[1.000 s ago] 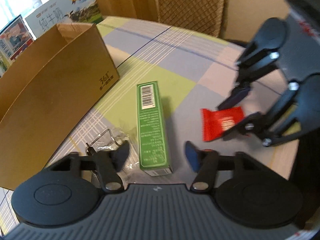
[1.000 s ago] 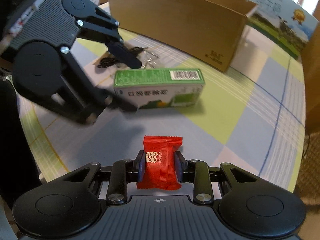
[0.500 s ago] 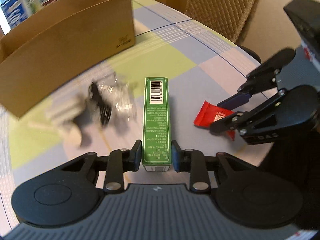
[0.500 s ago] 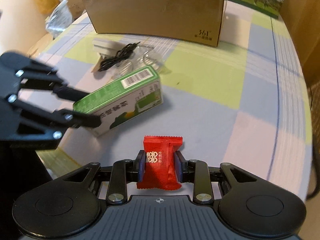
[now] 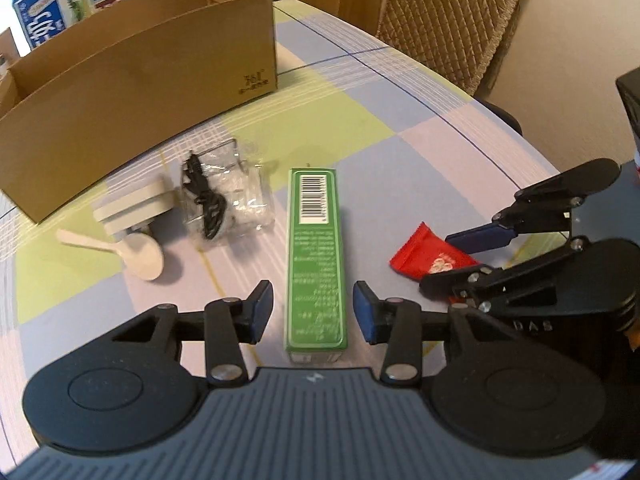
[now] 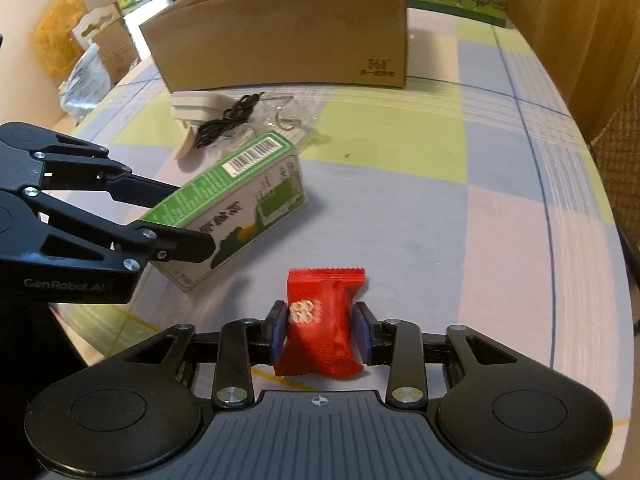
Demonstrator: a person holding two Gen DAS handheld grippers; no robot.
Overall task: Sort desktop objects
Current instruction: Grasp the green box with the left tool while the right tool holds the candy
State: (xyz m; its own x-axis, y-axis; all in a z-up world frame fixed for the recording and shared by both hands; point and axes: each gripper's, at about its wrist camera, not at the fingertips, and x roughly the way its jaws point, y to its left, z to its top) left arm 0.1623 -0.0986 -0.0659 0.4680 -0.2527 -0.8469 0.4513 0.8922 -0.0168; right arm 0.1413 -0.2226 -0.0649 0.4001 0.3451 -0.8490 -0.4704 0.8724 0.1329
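Note:
A long green carton (image 5: 316, 248) lies flat on the checked tablecloth, barcode end pointing away. My left gripper (image 5: 313, 312) stands open around its near end, with a small gap at each blue pad. From the right wrist view, the same carton (image 6: 240, 192) sits between the left gripper's (image 6: 192, 218) fingers. My right gripper (image 6: 320, 332) is shut on a red candy packet (image 6: 324, 304), held just above the cloth. In the left wrist view that packet (image 5: 424, 252) and the right gripper (image 5: 436, 258) are to the carton's right.
An open brown cardboard box (image 5: 140, 80) stands at the back of the table. In front of it lie a white adapter (image 5: 132, 208), a clear bag with a black cable (image 5: 224, 208) and a white spoon (image 5: 140, 256). A quilted chair (image 5: 444, 20) is behind the table's far right edge.
My left gripper was shut on the green carton half a second ago; its fingers have since parted and the carton lies on the cloth. The right gripper keeps its hold on the packet.

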